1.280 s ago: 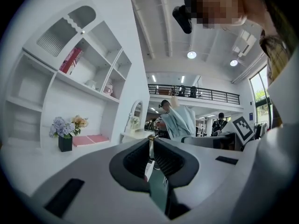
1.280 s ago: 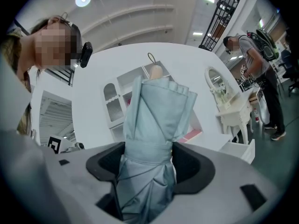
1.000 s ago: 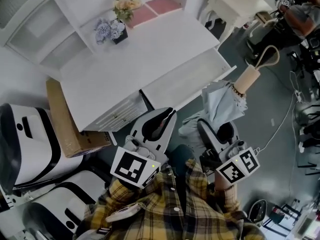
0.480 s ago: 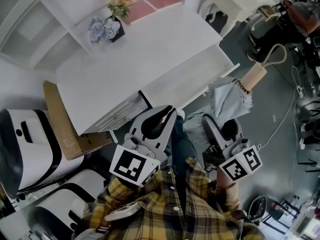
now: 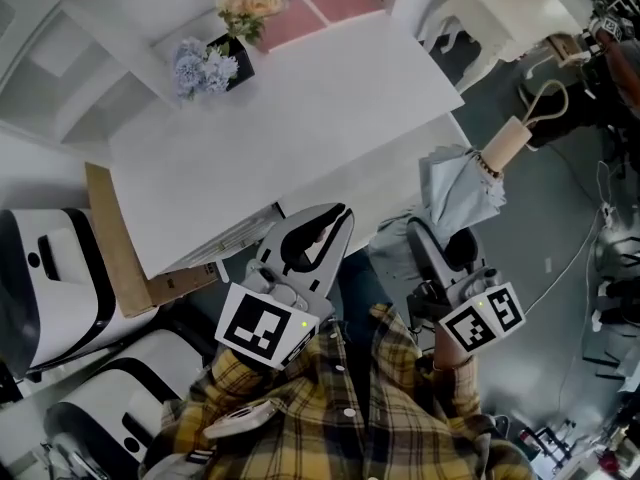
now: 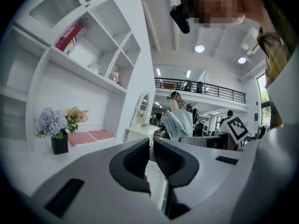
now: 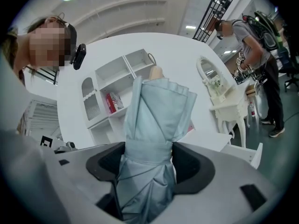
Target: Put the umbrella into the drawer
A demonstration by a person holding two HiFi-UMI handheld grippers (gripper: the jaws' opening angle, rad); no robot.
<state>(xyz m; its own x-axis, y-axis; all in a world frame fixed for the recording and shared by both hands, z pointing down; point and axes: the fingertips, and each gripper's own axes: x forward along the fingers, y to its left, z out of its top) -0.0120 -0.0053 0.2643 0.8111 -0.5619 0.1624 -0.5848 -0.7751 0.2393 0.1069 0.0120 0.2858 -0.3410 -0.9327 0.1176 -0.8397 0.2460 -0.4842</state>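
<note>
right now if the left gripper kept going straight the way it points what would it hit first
Most likely the front edge of the white drawer, which sits right at the tips of the left gripper and its nearly closed jaws. It may already be touching it; depth is unclear.

Plaid shirt [image 5: 340,418]; grey left gripper [image 6: 152,146], right gripper [image 7: 148,149]

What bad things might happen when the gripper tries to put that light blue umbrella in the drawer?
1. The right gripper holds the umbrella only by its soft cloth, with the handle sticking far out, so it might slide or tip.
2. The loose cloth folds flare wide and could snag on the drawer edge.
3. The long handle could bump the desk corner on the way in.
</note>
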